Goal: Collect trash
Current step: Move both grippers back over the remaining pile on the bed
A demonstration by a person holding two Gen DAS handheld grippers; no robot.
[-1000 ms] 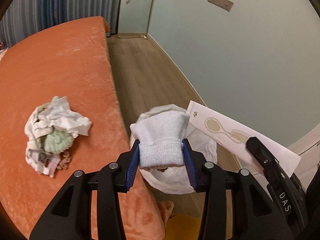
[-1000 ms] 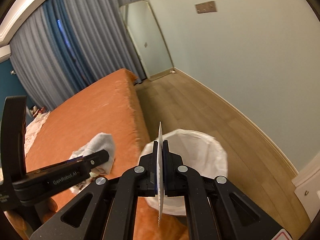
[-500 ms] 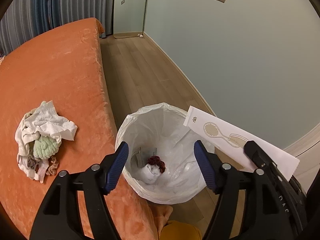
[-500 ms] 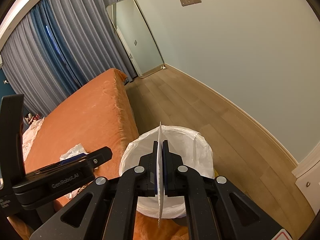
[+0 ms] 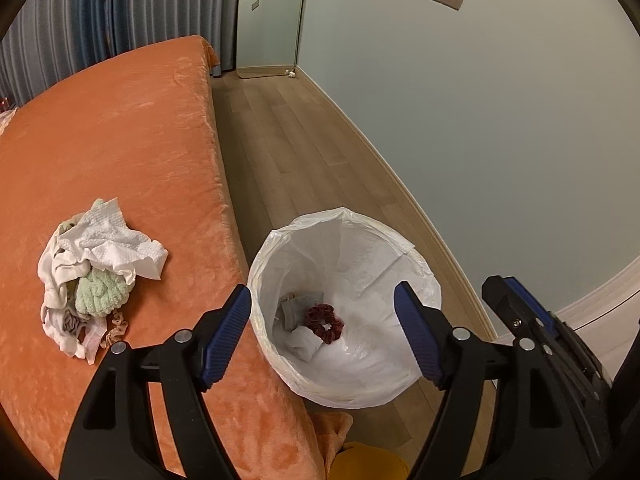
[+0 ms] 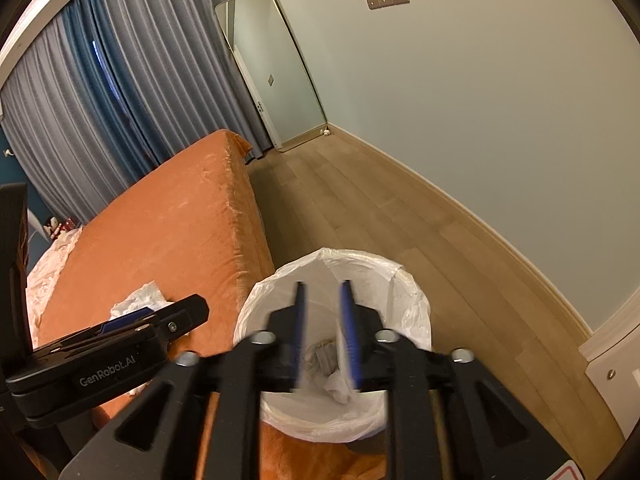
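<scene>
Both grippers over white plastic-lined round trash bin (image 5: pixel 344 300), left gripper (image 5: pixel 322 332) jaws wide and empty, right gripper (image 6: pixel 324 336) jaws just opening, nothing visible between; remaining crumpled tissue-and-cloth pile (image 5: pixel 94 276) on orange bed (image 5: pixel 120 140) looks light, soft: pinch a raised fold.

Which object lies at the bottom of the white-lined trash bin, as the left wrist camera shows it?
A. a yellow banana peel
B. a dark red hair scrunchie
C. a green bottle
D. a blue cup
B: the dark red scrunchie lies at the bottom of the trash bin, beside pale crumpled pieces.
</scene>
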